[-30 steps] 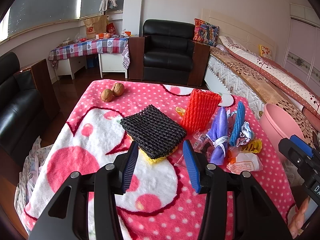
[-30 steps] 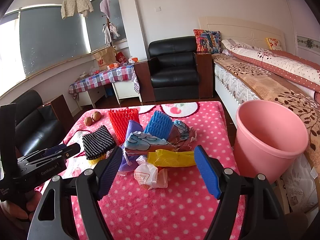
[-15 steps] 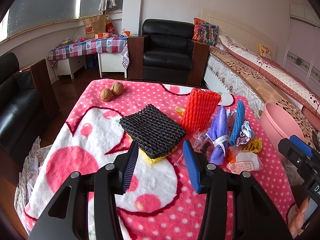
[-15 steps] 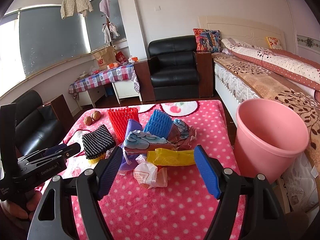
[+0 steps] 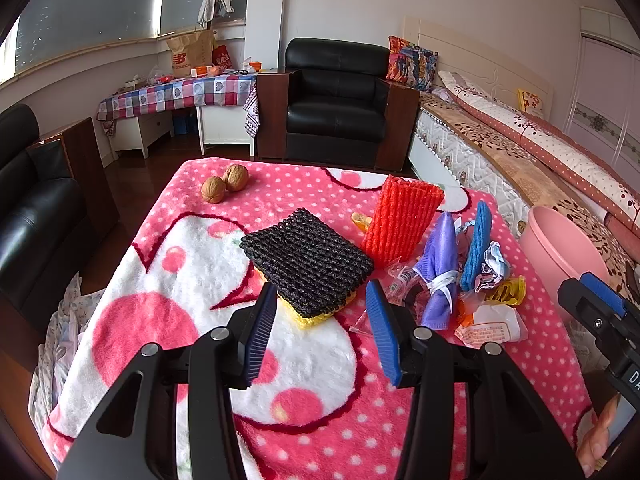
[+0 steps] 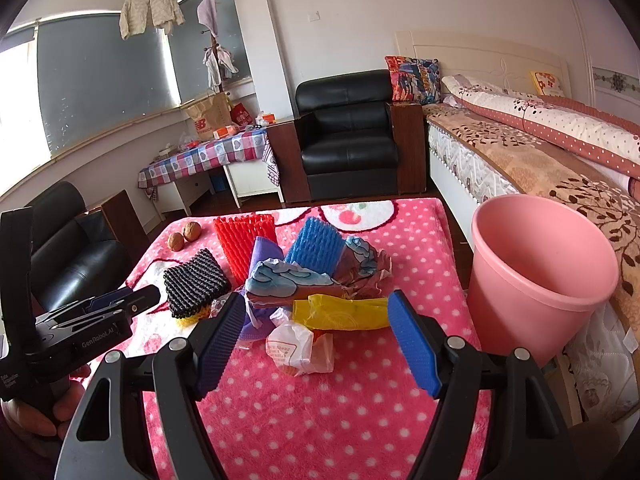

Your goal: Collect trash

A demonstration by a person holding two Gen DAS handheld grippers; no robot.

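Left gripper: jaws parted, nothing between them; held low over the blanket, the fingertips at the near edge of the black foam net.
Right gripper: jaws spread wide, holding nothing; poised above the near side of the litter pile, the white wrapper seen between its fingers.
Hands: a hand grips the left tool's handle at the lower left of the right wrist view; fingertips show at the lower right of the left wrist view.
Black foam net: lies flat on a yellow foam net, whose edge shows beneath it.
Red foam net: stands upright just behind the black one.
Purple cloth: tied with a white strip, just right of the red net.
Blue foam net: propped at the back of the pile.
Crumpled wrappers: blue-and-brown paper, middle of the pile.
Yellow bag: lies across the pile's front.
White wrapper: nearest item, printed in red, touching the yellow bag.
Walnuts: two, touching each other, well apart from the pile near the far left edge.
Pink bin: upright beside the table on the right; no contents visible inside.
Blanket: pink with white dots, covering the table.
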